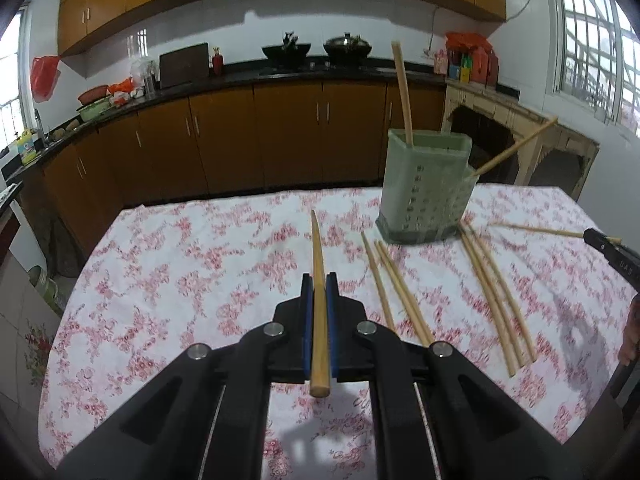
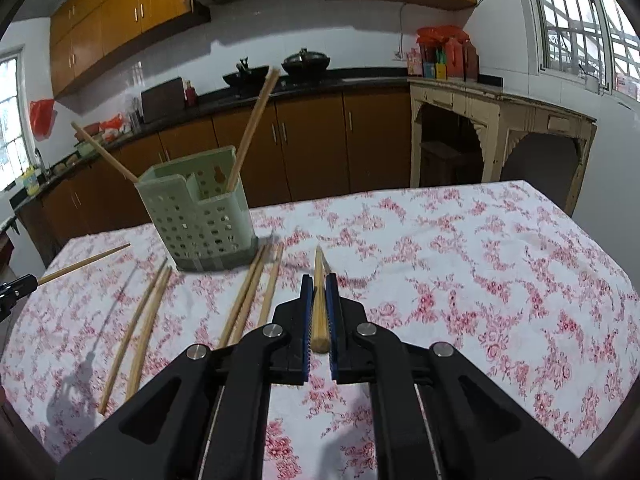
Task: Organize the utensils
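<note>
Left tongs (image 1: 319, 285): clamped on one chopstick (image 1: 319, 280). Right tongs (image 2: 319, 285): clamped on another chopstick (image 2: 319, 300) (six loose on table (image 2: 480, 260)); green holder (image 2: 200, 220) holds two.

Chopsticks (image 1: 402, 304): pale wood, matt, smooth. Holder (image 1: 424, 192): pale green plastic, perforated walls, dull sheen. Table (image 1: 192, 264): covered by matt white cloth printed with pink flowers. Left claw (image 1: 319, 280) and right claw (image 2: 319, 280): black matt plastic, blue pads, bright metal pins.
</note>
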Motion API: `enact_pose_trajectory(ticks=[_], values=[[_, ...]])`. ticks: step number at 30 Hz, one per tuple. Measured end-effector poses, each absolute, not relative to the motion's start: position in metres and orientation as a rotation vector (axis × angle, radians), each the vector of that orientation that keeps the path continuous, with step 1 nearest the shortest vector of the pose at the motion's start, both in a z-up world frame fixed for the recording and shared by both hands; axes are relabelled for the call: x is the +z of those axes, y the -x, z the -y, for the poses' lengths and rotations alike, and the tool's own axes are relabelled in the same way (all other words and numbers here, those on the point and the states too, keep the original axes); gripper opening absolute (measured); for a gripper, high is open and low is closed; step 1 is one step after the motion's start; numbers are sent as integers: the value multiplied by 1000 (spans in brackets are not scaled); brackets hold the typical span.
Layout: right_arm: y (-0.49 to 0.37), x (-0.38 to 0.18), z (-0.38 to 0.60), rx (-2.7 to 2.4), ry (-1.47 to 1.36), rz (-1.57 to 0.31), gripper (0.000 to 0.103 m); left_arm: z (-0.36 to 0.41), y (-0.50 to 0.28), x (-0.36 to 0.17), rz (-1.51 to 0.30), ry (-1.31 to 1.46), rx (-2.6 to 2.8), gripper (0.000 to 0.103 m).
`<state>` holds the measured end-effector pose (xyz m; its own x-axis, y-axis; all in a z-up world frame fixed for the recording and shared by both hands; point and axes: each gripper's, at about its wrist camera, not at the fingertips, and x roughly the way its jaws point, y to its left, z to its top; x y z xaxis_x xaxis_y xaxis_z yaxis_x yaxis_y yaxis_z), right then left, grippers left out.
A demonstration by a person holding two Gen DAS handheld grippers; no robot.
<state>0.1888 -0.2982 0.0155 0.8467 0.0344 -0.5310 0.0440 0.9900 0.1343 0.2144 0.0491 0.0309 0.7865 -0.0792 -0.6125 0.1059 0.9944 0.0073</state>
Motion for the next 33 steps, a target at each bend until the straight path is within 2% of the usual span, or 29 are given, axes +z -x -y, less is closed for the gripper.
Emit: enact_pose_trajectory(ticks=[7, 17, 20, 21, 26, 30, 33], values=[[-188, 35, 296, 13, -145, -507, 7, -46, -210, 55, -602, -44, -112, 8], [-190, 41, 296, 24, -161, -491, 7, -47, -211, 63, -586, -39, -109, 8], [-191, 43, 298, 32, -171, -488, 7, -48, -211, 67, -575, -33, -105, 4], [-191, 44, 298, 31, -169, -487, 7, -48, -212, 67, -575, -34, -107, 2], [-191, 40, 296, 30, -160, -491, 7, -56, -211, 49, -618, -33, -101, 2], [-190, 34, 296, 31, -163, -508, 7, -60, -197, 11, -690, -74, -125, 18], [-189, 31, 293, 32, -159, -515, 7, -58, -187, -22, -766, -119, -155, 19]])
